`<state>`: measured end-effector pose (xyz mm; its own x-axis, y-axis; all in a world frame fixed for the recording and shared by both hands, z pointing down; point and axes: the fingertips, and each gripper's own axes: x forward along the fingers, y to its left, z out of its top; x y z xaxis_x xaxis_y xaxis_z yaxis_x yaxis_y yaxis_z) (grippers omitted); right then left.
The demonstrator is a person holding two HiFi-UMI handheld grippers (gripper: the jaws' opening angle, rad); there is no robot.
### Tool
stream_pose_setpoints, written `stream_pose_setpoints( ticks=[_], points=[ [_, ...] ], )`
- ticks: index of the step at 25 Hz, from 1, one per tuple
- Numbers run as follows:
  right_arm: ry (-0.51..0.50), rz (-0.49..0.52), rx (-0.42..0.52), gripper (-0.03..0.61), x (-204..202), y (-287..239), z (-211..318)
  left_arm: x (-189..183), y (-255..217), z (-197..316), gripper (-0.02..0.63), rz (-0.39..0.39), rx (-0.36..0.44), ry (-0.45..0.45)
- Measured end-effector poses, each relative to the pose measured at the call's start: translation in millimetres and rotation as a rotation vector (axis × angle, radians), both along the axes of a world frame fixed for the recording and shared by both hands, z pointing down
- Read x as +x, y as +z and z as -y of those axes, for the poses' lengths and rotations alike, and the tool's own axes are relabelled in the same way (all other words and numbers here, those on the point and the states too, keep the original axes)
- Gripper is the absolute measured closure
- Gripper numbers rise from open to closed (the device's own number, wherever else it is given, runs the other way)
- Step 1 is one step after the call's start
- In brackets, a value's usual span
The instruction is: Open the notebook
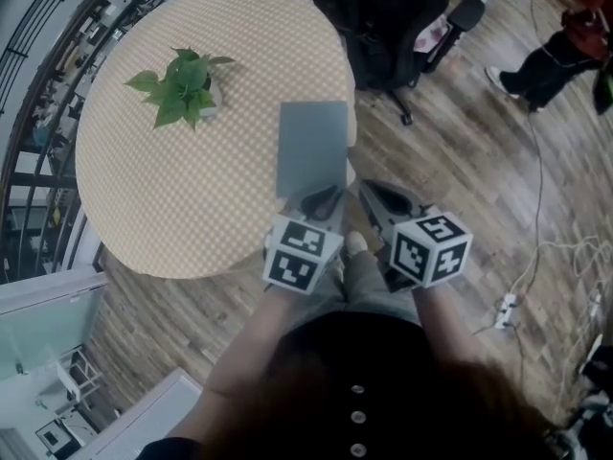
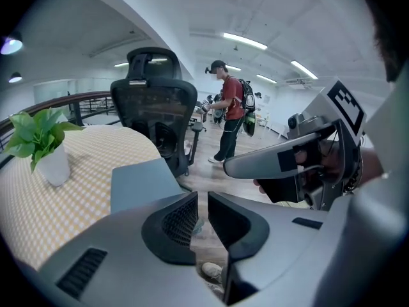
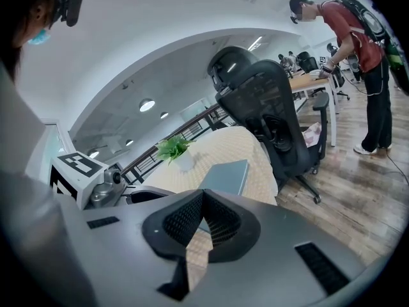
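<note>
**Notebook closed, both grippers poised at its near edge**

Nearest to me, I hold the two grippers side by side above the wooden floor, just short of the table. The left gripper [image 2: 202,200] has its jaws a narrow slit apart, with nothing between them; only floor shows through the gap. The right gripper [image 3: 202,194] has its jaw tips pressed together and is empty too.

Just beyond the jaw tips lies the notebook [image 1: 311,148], flat on the round table [image 1: 192,228], close to the rim on my side and towards the right. It is a plain grey-blue rectangle with a smooth cover and no print that I can make out. Its short edge faces me. I cannot tell which side is the spine.

I judge the task barely begun: the cover is shut and neither gripper touches it. Reaching the cover's edge, pinching it and lifting it over all remain.

Further back on the chequered cloth stands a small potted plant [image 1: 184,86]. Past the table are a black office chair [image 1: 383,17] and a person [image 2: 229,110] standing in the distance.
</note>
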<state>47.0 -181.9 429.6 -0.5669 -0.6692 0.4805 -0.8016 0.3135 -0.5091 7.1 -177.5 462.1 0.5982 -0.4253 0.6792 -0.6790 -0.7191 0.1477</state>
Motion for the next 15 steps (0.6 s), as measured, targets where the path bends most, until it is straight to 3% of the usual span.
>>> stream_pose_setpoints(
  ticks=[9,15],
  points=[
    [-0.012,0.024,-0.061,0.568,0.4,23.8,-6.6,5.6,30.0,-2.6,0.466,0.084,-0.031,0.021],
    [-0.014,0.034,-0.098,0.568,2.8,39.3,-12.1,6.9,44.4,4.6,0.377,0.174,0.009,0.019]
  ],
)
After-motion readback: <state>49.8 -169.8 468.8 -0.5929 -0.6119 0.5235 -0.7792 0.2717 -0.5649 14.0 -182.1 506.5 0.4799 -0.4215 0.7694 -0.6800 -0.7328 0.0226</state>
